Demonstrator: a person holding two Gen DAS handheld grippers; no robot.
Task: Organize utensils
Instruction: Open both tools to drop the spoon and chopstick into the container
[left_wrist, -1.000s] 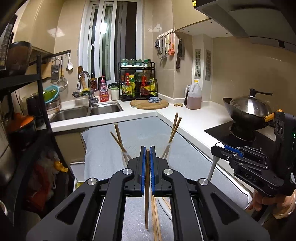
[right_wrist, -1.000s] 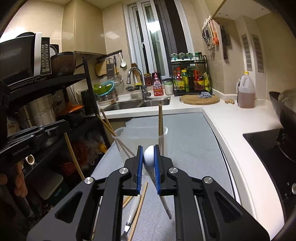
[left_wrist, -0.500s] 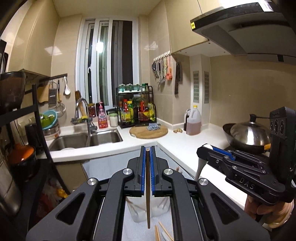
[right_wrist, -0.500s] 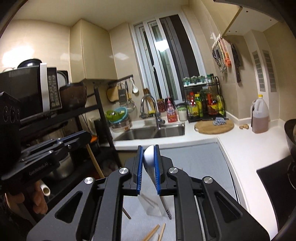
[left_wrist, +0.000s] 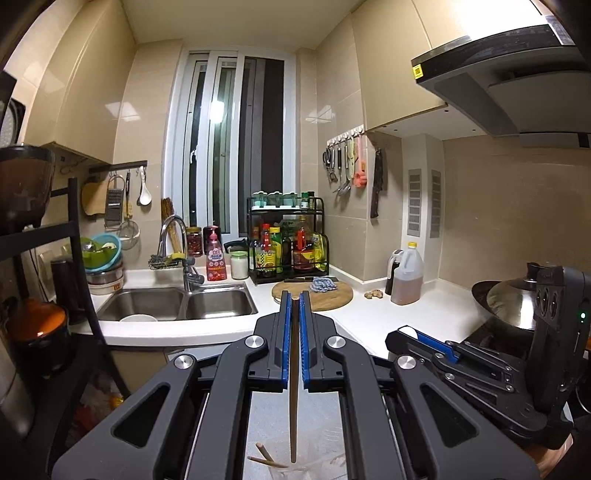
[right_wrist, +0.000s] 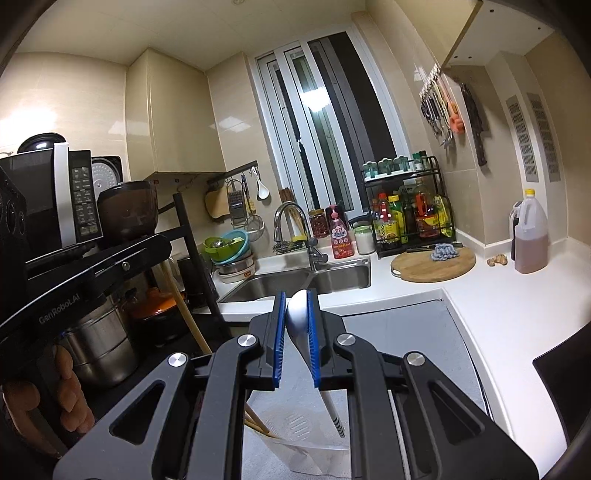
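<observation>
- Left gripper clamps one chopstick above a clear cup.
- Right gripper pinches a white spoon; neither is dropped in yet.
- Chopsticks already stand inside.

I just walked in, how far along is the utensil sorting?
Done: some chopsticks already stand in the clear cup. In hand: the left gripper clamps one chopstick; the right gripper clamps a white spoon. Left: both go in.
</observation>
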